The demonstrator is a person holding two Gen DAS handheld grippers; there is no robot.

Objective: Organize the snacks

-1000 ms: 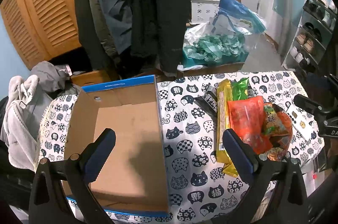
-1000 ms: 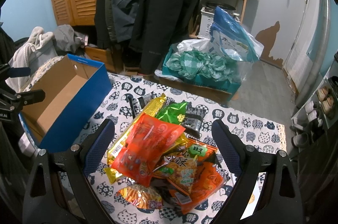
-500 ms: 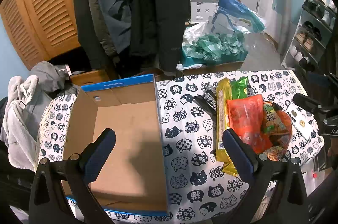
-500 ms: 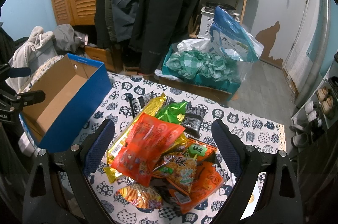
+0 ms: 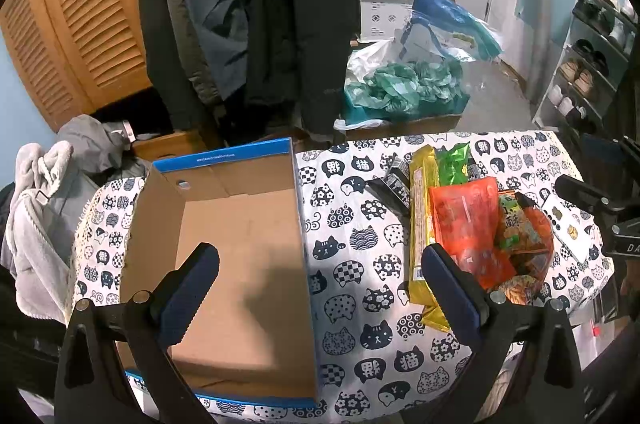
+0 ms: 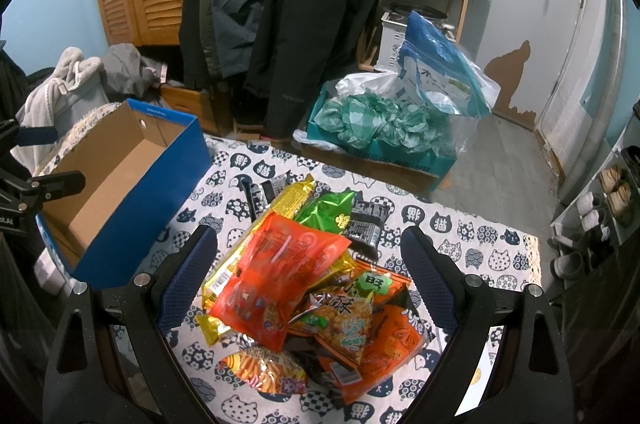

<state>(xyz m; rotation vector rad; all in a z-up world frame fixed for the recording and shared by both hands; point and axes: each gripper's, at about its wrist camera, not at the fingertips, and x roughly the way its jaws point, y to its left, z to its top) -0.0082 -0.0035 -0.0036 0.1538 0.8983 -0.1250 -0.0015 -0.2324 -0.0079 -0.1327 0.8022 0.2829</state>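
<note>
An empty blue cardboard box (image 5: 240,244) (image 6: 132,192) sits on the left of a table covered with a cat-print cloth (image 5: 360,256) (image 6: 460,244). A pile of snack bags lies on the right: a red-orange bag (image 6: 280,276) (image 5: 468,224) on top, a long yellow pack (image 5: 420,224) (image 6: 292,200), a green bag (image 6: 328,216) (image 5: 452,164), dark packets (image 6: 366,228) and orange bags (image 6: 384,340). My left gripper (image 5: 320,284) hangs open over the box's right wall. My right gripper (image 6: 308,276) hovers open above the snack pile. Neither holds anything.
A white phone (image 5: 568,228) lies at the table's right edge. Behind the table hang dark coats (image 6: 280,4); a teal box of green cloth (image 6: 380,128) sits on the floor. Grey clothes (image 5: 40,204) are heaped at the left. A shoe rack (image 5: 592,64) stands at the right.
Almost nothing has moved. The left wrist view has drifted very slightly; both grippers stay open and the snacks lie as before.
</note>
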